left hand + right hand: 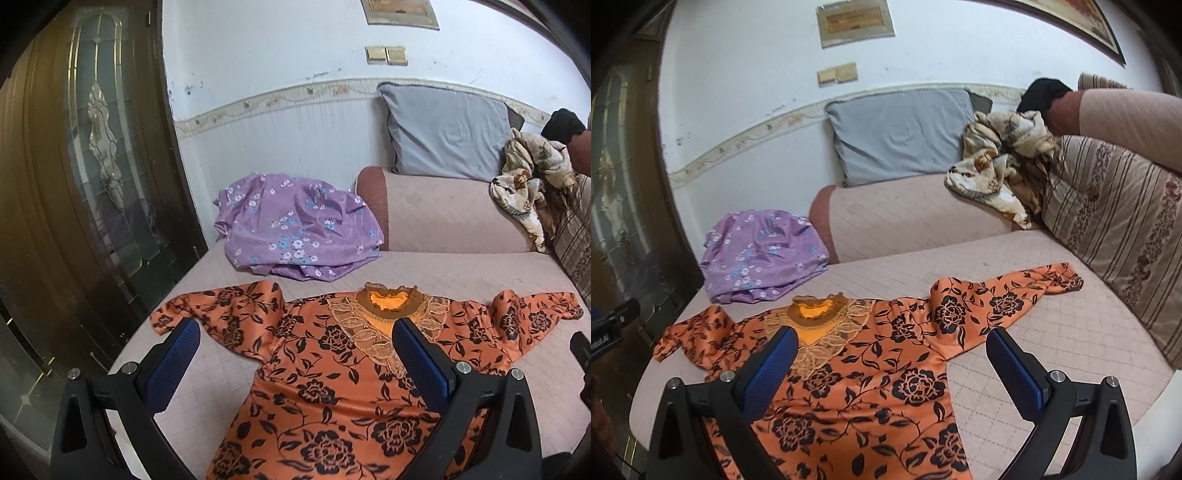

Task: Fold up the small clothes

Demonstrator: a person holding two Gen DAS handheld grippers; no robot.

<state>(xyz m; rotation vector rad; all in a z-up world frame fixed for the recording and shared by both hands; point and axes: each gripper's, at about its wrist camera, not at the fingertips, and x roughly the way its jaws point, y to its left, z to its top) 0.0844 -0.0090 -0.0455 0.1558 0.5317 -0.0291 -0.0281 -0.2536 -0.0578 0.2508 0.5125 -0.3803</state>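
**Orange top flat on bed, both grippers hovering above it, nothing gripped**

Orange floral top (332, 369) lies spread face-up on the pink quilted bed (1052, 362), neckline (391, 302) at the far end, hem toward the cameras. Body's long axis runs near-to-far; sleeves stretch out crosswise to each side of the neckline.

Left gripper (295, 365): fingers spread wide, empty, above the top's left half, w/ left sleeve (221, 310) just ahead on the neckline's left. Right gripper (892, 369): also spread wide, empty, above the right half; right sleeve (1008, 299) reaches away to the neckline's right. Each gripper nearer its own-side sleeve, so prob. sleeves fold in first (judgement only).

Fabric: glossy, thin-looking, black rose print, lace yoke under the collar; some bunching at both shoulders. Likely slippery.

Purple floral garment (295, 229) lies crumpled beyond the neckline, far left, well apart.
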